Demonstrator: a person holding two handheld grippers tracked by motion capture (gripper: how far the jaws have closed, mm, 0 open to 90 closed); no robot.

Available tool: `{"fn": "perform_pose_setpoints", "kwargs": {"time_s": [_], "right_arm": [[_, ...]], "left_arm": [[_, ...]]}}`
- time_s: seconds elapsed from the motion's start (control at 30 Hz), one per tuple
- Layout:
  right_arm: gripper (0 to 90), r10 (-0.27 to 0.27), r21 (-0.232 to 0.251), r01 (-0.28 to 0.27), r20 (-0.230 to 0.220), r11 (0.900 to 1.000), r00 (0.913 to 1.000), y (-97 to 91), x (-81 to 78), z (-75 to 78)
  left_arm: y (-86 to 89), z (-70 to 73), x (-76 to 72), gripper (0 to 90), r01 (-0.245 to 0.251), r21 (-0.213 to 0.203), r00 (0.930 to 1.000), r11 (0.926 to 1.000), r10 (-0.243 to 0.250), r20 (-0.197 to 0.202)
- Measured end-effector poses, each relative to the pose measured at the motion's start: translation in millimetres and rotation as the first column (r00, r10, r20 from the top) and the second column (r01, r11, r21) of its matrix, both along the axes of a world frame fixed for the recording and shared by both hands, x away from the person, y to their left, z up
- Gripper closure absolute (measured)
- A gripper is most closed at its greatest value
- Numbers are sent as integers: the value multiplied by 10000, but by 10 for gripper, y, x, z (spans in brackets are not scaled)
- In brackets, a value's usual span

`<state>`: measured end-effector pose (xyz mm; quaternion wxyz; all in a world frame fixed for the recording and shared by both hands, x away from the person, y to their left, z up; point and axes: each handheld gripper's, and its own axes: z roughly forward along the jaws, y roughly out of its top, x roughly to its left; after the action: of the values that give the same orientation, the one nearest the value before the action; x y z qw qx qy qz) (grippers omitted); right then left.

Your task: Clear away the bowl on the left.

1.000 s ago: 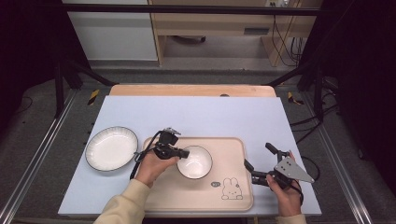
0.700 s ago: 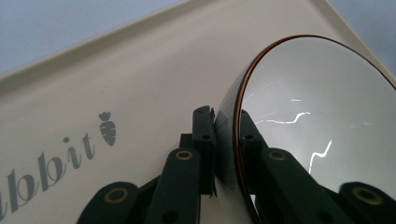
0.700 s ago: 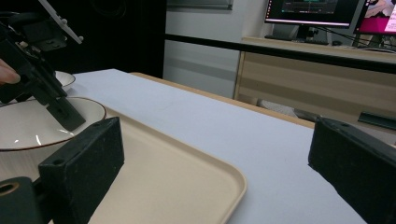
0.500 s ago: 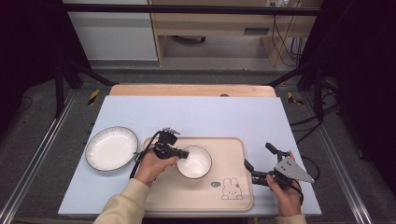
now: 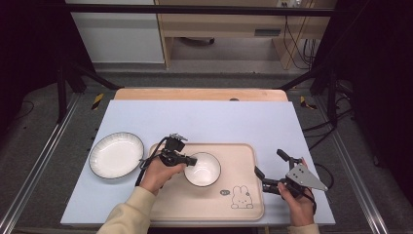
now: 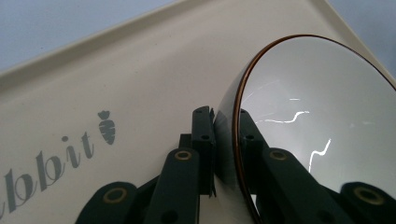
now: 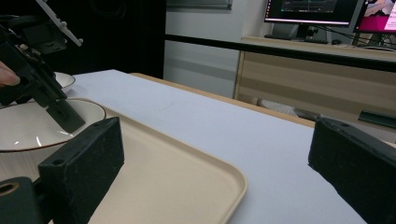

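My left gripper [image 5: 191, 160] is clenched on the rim of the white bowl [image 5: 202, 169] — in the left gripper view one jaw sits outside the wall, the other inside, with the brown-edged rim [image 6: 236, 135] pinched between them. The bowl stands on the beige tray [image 5: 243, 195], toward the tray's left half, and nothing lies in it; only streaks of light glint on the glaze. The tray carries nothing else besides its printed rabbit [image 5: 241, 197] near the front right corner and the lettering with a small carrot [image 6: 107, 126], the start of the word cut off at the view's edge.

A white plate [image 5: 116, 155] with a dark rim lies bare on the pale blue mat [image 5: 219, 119], near its left edge, just beside the tray's left edge.

My right gripper [image 5: 271, 170] is released, jaws spread wide, held over the mat just off the tray's right edge and touching nothing. From its own view, the tray's corner [image 7: 236, 182] shows between the jaws, and the bowl [image 7: 32, 126] is cut off at the left with the other gripper [image 7: 63, 112] on its rim.

My left hand [image 5: 158, 173] covers part of the tray's left rim.
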<state>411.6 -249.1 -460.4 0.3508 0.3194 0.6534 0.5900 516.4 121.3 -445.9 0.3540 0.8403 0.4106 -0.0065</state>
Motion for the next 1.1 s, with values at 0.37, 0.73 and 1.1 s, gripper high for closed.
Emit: {"fn": "perform_pose_setpoints", "kwargs": {"time_s": [0.37, 0.73, 1.1], "right_arm": [[35, -18, -25, 18, -58, 10000, 10000, 8, 3, -4], [34, -30, 27, 30, -102, 10000, 9999, 6, 2, -5], [33, -22, -6, 22, -162, 10000, 9999, 8, 4, -11]], "left_arm": [[40, 84, -52, 627, -114, 136, 9957, 9998, 101, 924], [-14, 141, -111, 435, 171, 430, 9845, 9989, -243, 1738], [-46, 290, -150, 245, 537, 89, 9614, 9985, -541, 2698]]}}
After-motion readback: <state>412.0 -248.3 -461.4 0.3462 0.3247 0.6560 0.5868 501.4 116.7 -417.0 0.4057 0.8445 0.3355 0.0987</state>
